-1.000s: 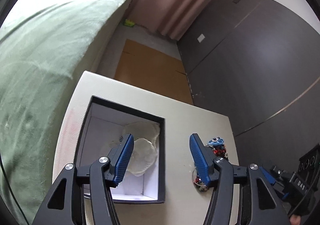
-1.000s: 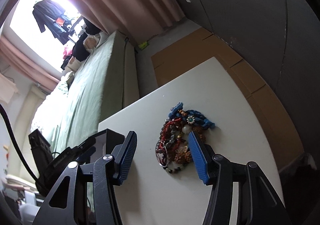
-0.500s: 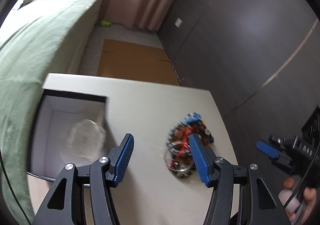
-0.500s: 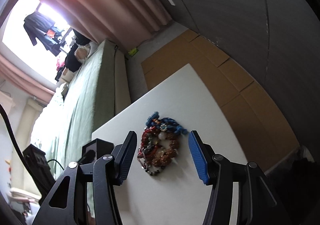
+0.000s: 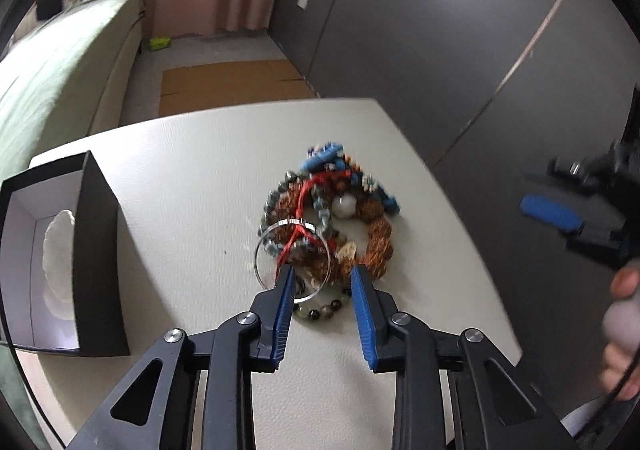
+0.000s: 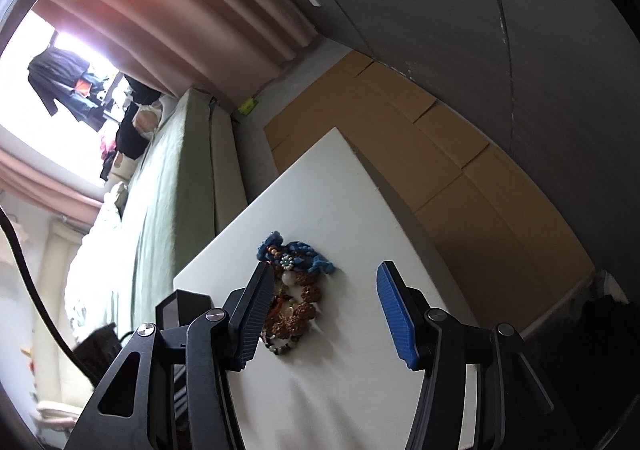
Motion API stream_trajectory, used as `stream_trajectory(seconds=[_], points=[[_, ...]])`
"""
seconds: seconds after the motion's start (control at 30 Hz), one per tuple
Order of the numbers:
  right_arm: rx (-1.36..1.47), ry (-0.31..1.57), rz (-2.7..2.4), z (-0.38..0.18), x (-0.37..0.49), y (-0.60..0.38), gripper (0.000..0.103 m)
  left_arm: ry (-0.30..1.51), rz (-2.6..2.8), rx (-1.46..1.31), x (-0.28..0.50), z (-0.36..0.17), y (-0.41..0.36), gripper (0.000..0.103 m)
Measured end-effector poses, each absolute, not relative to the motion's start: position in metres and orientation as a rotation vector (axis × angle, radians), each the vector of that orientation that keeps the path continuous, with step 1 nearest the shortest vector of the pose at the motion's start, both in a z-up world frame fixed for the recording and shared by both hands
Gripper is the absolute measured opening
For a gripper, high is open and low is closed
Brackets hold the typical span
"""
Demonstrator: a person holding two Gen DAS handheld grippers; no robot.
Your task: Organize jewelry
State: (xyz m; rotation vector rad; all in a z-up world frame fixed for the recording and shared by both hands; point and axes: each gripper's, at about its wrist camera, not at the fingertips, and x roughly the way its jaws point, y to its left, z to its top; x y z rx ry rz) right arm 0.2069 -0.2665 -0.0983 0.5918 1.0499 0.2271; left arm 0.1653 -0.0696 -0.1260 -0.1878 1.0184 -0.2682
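Your left tongs (image 5: 322, 282) hang spread over the near edge of a jewelry pile (image 5: 328, 217) on a white table (image 5: 192, 169).

The pile is a tangle of beaded bracelets, with blue pieces at its far side, brown knobbly beads on the right, a red cord through the middle and a thin silver bangle (image 5: 292, 256) at the near left. Your left tips straddle the bangle's near rim and a string of dark and pale beads, with nothing pinched between them. To the left, well apart from the pile, stands an open black box (image 5: 98, 262) with a white lining and something white and crumpled inside. Your right tongs (image 6: 326, 310) are spread wide and held above the table, the pile showing just beside the left finger (image 6: 256, 316). A green bed (image 5: 48, 81) lies beyond the table.
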Motion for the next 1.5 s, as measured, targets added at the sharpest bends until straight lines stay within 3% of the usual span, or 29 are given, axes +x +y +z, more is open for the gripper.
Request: stream_trajectory(seconds=[0.27, 0.4, 0.5, 0.63, 1.23, 1.37, 1.5], points=[[0.622, 1.057, 0.219, -0.1, 0.207, -0.274, 0.054, 1.033, -0.22, -0.059, 0.165, -0.139, -0.083, 0.03], [0.608, 1.067, 0.224, -0.101, 0.21, -0.27, 0.054, 1.026, -0.215, -0.027, 0.165, -0.143, -0.087, 0.025], [0.603, 1.081, 0.228, -0.104, 0.21, -0.267, 0.054, 1.016, -0.234, -0.017, 0.164, -0.144, -0.089, 0.01], [0.592, 1.088, 0.237, -0.106, 0.211, -0.262, 0.054, 0.991, -0.231, -0.027, 0.161, -0.14, -0.084, 0.002], [0.527, 1.112, 0.41, -0.118, 0.22, -0.202, 0.054, 0.843, -0.18, -0.274, 0.155, -0.085, -0.009, 0.002], [0.554, 1.1, 0.493, -0.122, 0.227, -0.179, 0.041, 0.815, -0.175, -0.333, 0.153, -0.077, 0.008, 0.002], [0.561, 1.124, 0.518, -0.134, 0.237, -0.159, 0.035, 0.794, -0.162, -0.358, 0.149, -0.071, 0.021, 0.002]])
